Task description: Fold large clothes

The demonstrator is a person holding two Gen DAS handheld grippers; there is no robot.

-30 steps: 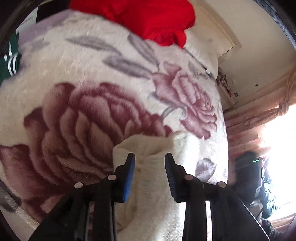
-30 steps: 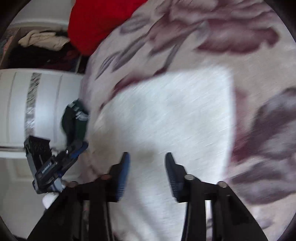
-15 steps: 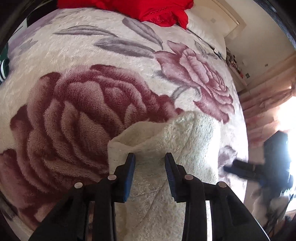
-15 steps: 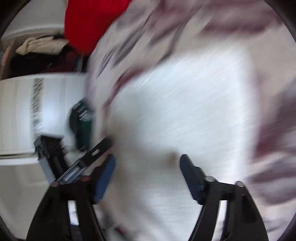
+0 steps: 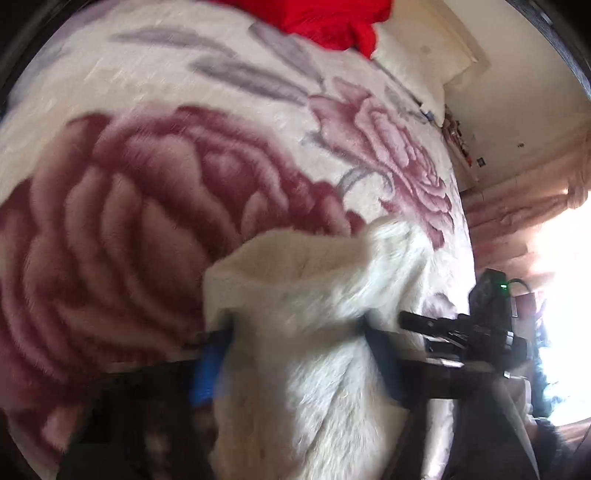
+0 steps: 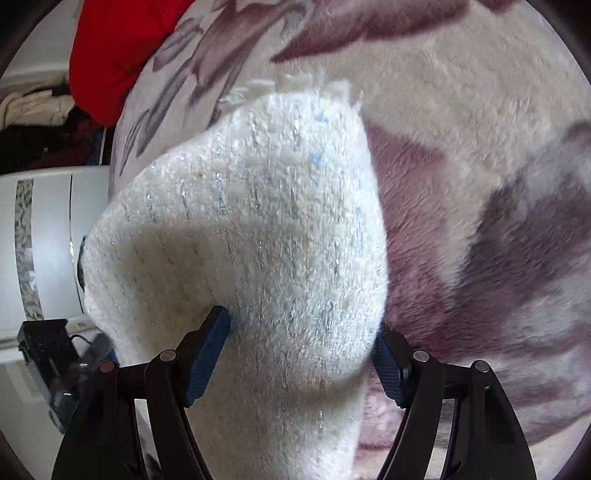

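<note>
A fluffy white knit garment [image 5: 306, 295] with silver threads lies bunched on the rose-patterned blanket [image 5: 129, 192]. It also shows in the right wrist view [image 6: 258, 229]. My left gripper [image 5: 295, 362] is open, its blue pads wide apart on either side of the garment's folded edge; the frame is blurred. My right gripper [image 6: 299, 350] is open too, pads spread around the garment's mounded fold. The right gripper also shows in the left wrist view [image 5: 461, 332] at the garment's right side.
A red garment [image 5: 325, 18] lies at the far end of the bed, also in the right wrist view [image 6: 107, 55]. A white cabinet [image 6: 48, 229] and piled clothes [image 6: 33, 107] stand beside the bed. A bright window with curtains [image 5: 535, 206] is on the right.
Both grippers have opened wide, letting go of the white garment. The left one opened in the last half second. The right gripper came closer to the left.
</note>
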